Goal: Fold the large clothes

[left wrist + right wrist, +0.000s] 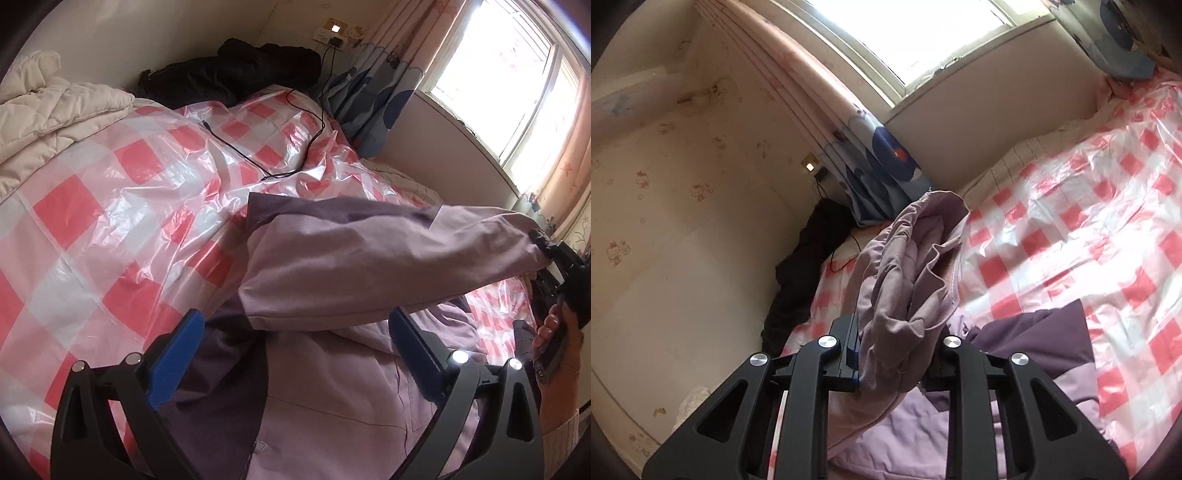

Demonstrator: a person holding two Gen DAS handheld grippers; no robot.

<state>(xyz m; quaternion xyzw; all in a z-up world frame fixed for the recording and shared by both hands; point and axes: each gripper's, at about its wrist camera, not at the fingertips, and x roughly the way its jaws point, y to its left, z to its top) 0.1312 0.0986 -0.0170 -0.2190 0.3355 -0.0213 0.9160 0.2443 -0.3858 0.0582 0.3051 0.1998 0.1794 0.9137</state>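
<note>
**Sleeve lifted for the fold across the jacket**

The right gripper (pixel 897 354) is clenched on the bunched cuff end of the lilac sleeve (pixel 369 266), holding it raised over the jacket (pixel 332 398), which lies spread on the bed (pixel 92 221) in the near part of the scene. In the left wrist view the sleeve stretches taut from the shoulder toward the right, where a hand (pixel 557 332) grips the tool's handle. The left gripper (pixel 295 332) stands released, blue fingers (pixel 177 354) wide apart over the jacket's body, touching nothing clearly.

The step in hand looks like folding a sleeve inward. The next move likely calls for carrying the cuff across the torso and laying it flat, perhaps with the left gripper pinning the shoulder seam so the body does not drag.

The jacket is soft, matte woven fabric in pale lilac with darker purple panels, lightly padded and prone to creasing. Beneath it a glossy, crinkled plastic sheet (pixel 1089 221) in red-and-white checks covers the bed; it looks slippery. A quilted cream duvet (pixel 55 118) sits far left.
</note>
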